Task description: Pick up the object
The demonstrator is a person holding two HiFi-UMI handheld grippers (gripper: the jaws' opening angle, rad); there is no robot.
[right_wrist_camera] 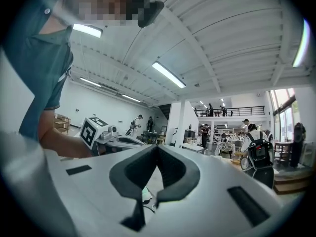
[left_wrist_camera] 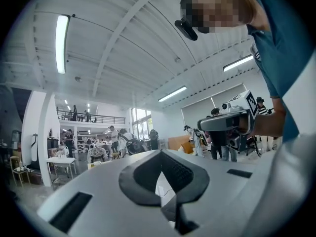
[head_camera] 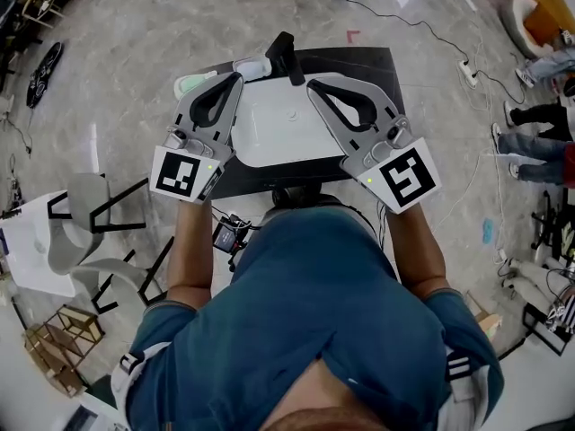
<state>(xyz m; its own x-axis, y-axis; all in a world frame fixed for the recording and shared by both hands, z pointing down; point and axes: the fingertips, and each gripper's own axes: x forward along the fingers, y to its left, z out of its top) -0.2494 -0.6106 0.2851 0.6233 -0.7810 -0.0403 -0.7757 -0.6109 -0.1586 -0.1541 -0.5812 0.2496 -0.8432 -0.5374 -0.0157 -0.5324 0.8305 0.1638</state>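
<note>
While left tool (head_camera: pixel 235 79) and right tool (head_camera: pixel 313 84) are pressed together, the object (head_camera: pixel 284 55) looks black.

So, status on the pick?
Both shut, empty: left gripper, right gripper, over white tray. Black object at tray's far edge, untouched. Path looks clear.

Person standing at near edge of table (head_camera: pixel 377 61), flat panel (head_camera: pixel 287 133) lying on table top, left gripper (head_camera: pixel 236 79) above panel's left side, right gripper (head_camera: pixel 313 84) above its right side, upright object (head_camera: pixel 284 54) at table's far edge between the gripper tips, chairs (head_camera: pixel 90 214) on floor to the left, cable (head_camera: pixel 422 25) on floor beyond table to the right.
</note>
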